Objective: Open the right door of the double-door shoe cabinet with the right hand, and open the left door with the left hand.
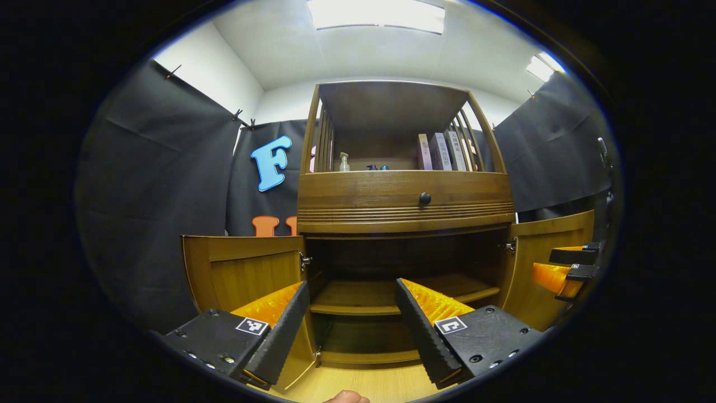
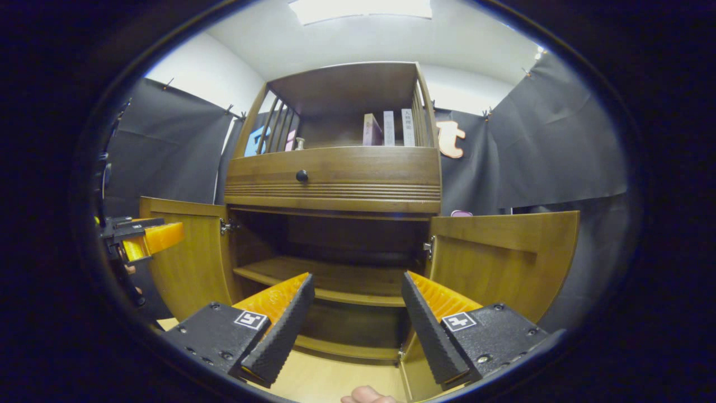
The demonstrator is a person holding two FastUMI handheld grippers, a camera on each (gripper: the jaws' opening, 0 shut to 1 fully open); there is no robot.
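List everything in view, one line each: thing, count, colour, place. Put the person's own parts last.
shoe cabinet: one, brown wood, centre, against the booth wall.
left door: one, brown, swung open.
right door: one, brown, swung open.
drawer knob: one, black, on the drawer front.
inner shelf: one, brown, bare.
books: several, upright, top shelf, right.
pump bottle: one, pale, top shelf, left.
ceiling lights: two, white.
left gripper: one, black and orange, open.
right gripper: one, black and orange, open.
fingertip: one, bottom edge.
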